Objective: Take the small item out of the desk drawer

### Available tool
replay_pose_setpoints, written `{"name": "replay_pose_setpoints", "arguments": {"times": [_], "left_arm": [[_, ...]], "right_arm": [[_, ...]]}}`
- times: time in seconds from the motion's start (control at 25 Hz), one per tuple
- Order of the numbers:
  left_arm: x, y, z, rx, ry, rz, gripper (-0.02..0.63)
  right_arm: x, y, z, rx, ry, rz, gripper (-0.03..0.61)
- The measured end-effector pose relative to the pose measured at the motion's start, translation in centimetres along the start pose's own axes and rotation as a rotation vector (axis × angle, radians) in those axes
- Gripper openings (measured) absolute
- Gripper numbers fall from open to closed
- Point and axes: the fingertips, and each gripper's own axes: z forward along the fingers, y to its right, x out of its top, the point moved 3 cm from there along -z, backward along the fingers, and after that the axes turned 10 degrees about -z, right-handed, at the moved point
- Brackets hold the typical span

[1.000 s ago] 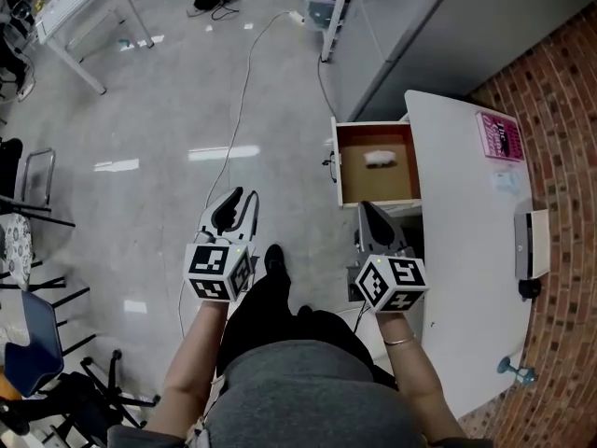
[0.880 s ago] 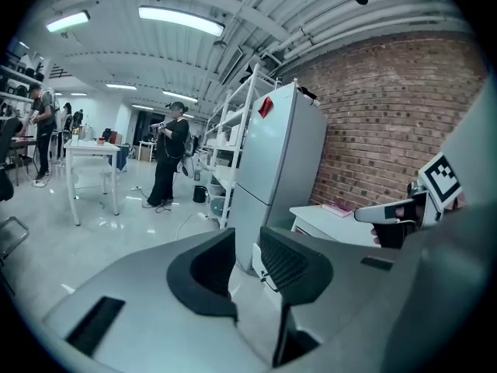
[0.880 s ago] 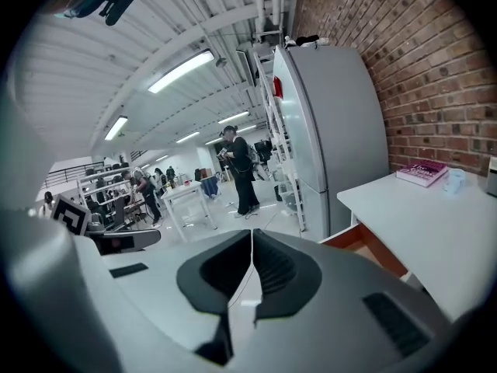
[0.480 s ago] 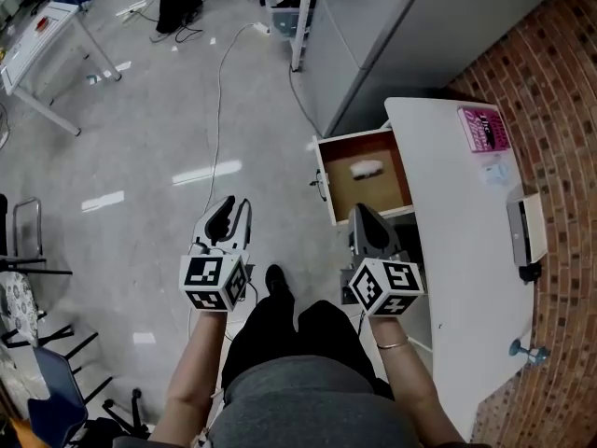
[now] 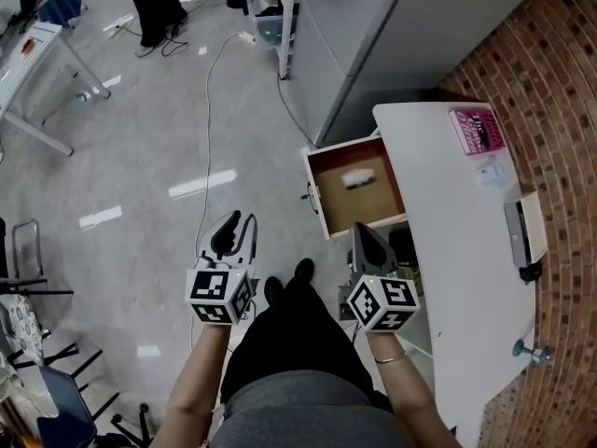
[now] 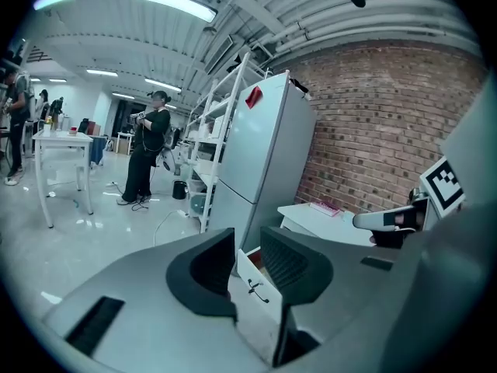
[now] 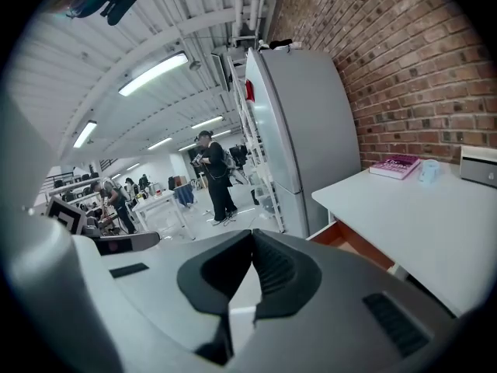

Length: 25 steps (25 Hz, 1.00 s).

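Since a second ago, both grippers have been brought nearer the open drawer (image 5: pixel 315 197) of the white desk (image 5: pixel 448 250). Left gripper (image 5: pixel 241 220): jaws held apart, nothing between them, kept over the floor (image 5: pixel 140 157). Right gripper (image 5: pixel 359 228): jaws pressed together, empty, tip seen at the drawer's near edge. Small white item (image 5: pixel 357 178) is noted lying inside the drawer, untouched.

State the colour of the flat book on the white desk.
Pink book; clearest in head view.
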Motion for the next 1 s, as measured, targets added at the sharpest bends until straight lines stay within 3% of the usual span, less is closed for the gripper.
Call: {"name": "replay_pose_setpoints", "arguments": {"times": [1.0], "left_arm": [[-0.5,10.6,15.7,-0.215,-0.198,0.188,0.123]], "right_arm": [[0.8,12.5,1.0,-0.176,0.041,0.116,0.006]]}}
